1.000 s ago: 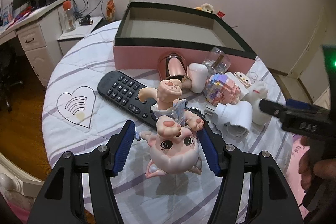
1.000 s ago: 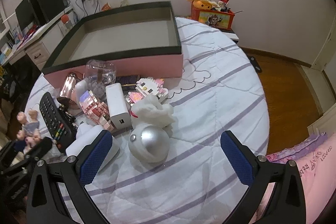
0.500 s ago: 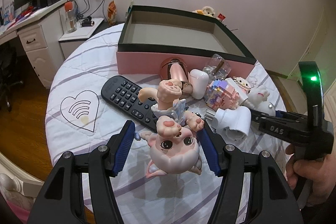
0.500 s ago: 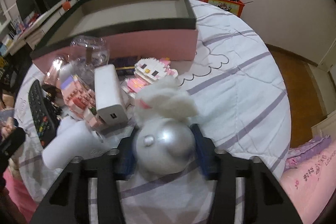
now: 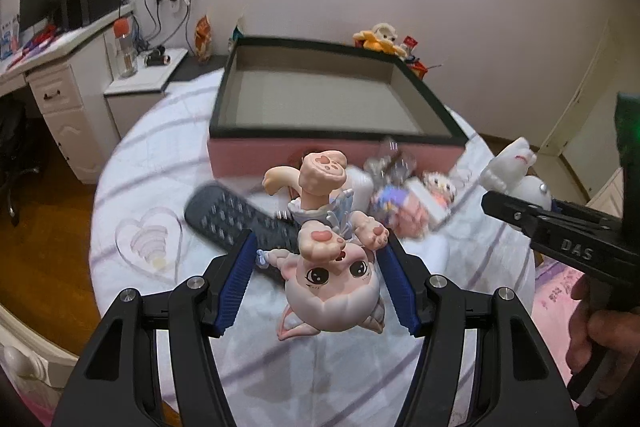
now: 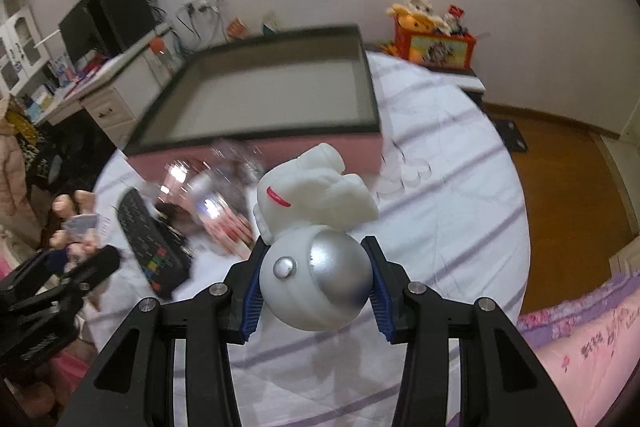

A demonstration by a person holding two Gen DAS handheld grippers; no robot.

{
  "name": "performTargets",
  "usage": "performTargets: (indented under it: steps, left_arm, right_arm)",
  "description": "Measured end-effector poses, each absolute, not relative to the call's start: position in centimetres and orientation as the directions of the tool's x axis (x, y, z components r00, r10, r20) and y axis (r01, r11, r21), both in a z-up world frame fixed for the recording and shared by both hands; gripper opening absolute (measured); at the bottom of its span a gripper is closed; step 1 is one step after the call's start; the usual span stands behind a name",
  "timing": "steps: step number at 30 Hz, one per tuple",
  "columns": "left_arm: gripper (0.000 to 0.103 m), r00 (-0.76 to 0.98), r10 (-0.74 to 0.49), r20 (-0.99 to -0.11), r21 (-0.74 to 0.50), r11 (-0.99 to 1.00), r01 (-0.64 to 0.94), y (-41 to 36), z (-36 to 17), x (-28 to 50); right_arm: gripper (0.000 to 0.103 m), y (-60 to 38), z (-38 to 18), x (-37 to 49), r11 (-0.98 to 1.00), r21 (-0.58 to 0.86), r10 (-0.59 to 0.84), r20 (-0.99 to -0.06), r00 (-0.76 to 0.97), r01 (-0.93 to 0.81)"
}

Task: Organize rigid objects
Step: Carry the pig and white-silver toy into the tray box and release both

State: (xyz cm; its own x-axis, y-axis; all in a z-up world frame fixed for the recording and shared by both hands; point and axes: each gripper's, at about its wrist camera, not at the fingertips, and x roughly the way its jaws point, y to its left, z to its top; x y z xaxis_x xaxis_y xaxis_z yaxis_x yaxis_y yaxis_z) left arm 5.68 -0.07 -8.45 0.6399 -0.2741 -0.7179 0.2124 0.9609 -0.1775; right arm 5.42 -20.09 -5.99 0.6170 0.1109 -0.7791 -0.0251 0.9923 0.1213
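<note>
My left gripper (image 5: 320, 283) is shut on a pink doll figurine (image 5: 332, 267), held upside down above the table. My right gripper (image 6: 314, 283) is shut on a white astronaut figurine with a silver helmet (image 6: 316, 263), lifted off the table; it also shows in the left wrist view (image 5: 516, 171). The empty pink box with a black rim (image 5: 332, 103) stands behind, also in the right wrist view (image 6: 272, 95). A black remote (image 5: 240, 227), a block toy (image 5: 404, 207) and a clear bottle (image 6: 236, 163) lie in front of the box.
The round table has a white striped cloth (image 6: 440, 195). A desk with monitors (image 5: 60, 27) stands at the left. A toy crate (image 6: 434, 43) stands behind the table. Wooden floor (image 6: 560, 163) lies to the right.
My right gripper closed on the astronaut figurine and lifted it off the table. Both grippers have risen, and the left one still holds the doll.
</note>
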Motion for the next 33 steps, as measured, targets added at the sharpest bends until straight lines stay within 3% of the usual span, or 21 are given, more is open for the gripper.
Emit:
performTargets:
  steps: [12,22,33]
  left_arm:
    - [0.063,0.671,-0.257,-0.695,-0.160,0.966,0.204,-0.2,-4.0,17.5]
    - [0.063,0.583,-0.232,-0.779,-0.143,0.970,0.195,-2.2,-7.5,29.2]
    - [0.063,0.507,-0.201,-0.838,-0.105,0.972,0.211,-4.5,-10.5,34.0]
  right_arm:
    - [0.046,-18.1,-1.6,17.1,0.989,0.102,0.148,-0.740,0.657,-0.109]
    - [0.046,-18.8,-5.7,27.7,0.991,0.116,0.131,-0.818,0.561,-0.063]
    - [0.046,-19.2,-9.8,32.0,0.993,0.108,0.113,-0.869,0.481,-0.039]
